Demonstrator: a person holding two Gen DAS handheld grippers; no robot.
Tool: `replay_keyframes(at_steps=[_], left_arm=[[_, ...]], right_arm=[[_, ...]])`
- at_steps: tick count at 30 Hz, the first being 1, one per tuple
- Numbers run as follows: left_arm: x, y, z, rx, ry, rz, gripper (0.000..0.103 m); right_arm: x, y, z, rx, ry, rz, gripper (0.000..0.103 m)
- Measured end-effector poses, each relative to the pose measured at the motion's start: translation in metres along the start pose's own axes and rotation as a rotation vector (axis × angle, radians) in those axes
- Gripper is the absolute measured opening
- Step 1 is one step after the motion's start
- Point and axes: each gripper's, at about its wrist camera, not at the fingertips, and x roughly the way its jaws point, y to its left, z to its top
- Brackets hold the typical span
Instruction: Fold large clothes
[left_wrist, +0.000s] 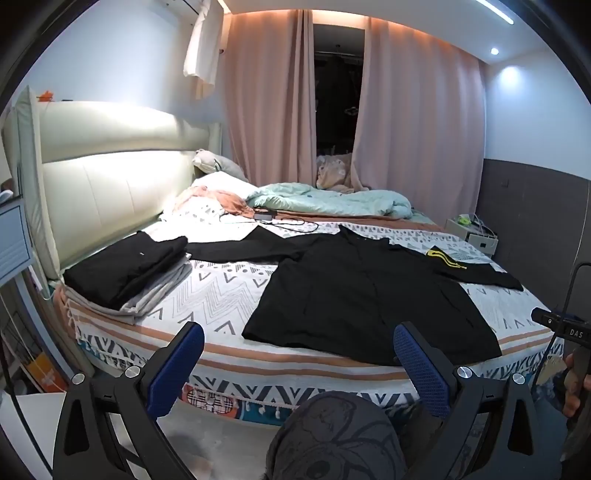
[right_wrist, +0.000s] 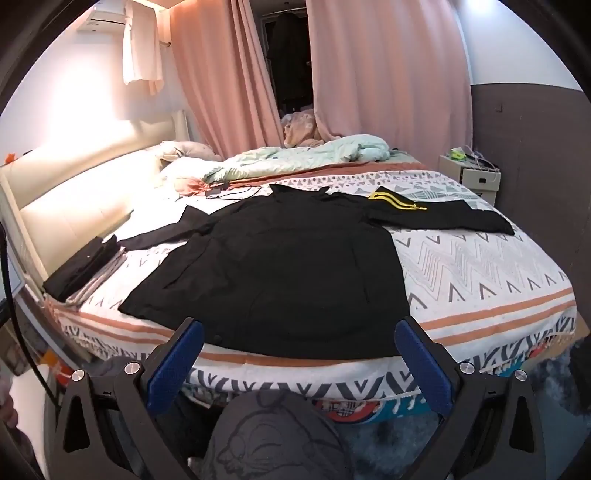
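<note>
A large black long-sleeved garment (left_wrist: 365, 295) lies spread flat on the patterned bedspread, hem at the near bed edge, sleeves out to both sides; it also shows in the right wrist view (right_wrist: 280, 266). Its right sleeve carries yellow stripes (left_wrist: 445, 258). My left gripper (left_wrist: 299, 347) is open and empty, held off the near bed edge in front of the hem's left part. My right gripper (right_wrist: 299, 343) is open and empty, just before the hem's middle. Part of the right gripper shows at the right edge of the left wrist view (left_wrist: 565, 328).
A stack of folded black and grey clothes (left_wrist: 129, 269) sits at the bed's left near the cream headboard (left_wrist: 110, 177). A mint duvet (left_wrist: 332, 199), pillows and a cable lie at the far side. A white nightstand (left_wrist: 476, 232) stands at the right. Pink curtains hang behind.
</note>
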Motion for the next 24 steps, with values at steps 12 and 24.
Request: replay_keyframes(at_steps=[12,24], left_arm=[[-0.001,0.004,-0.003,0.018,0.013,-0.011,0.103],[-0.01,0.004,-0.001,0.015,-0.007,-0.039,0.103]], right_arm=[[-0.001,0.004,-0.003,0.002,0.006,-0.015,0.103],[-0.025,0.001,0.003,-0.009,-0.036,-0.048,0.103]])
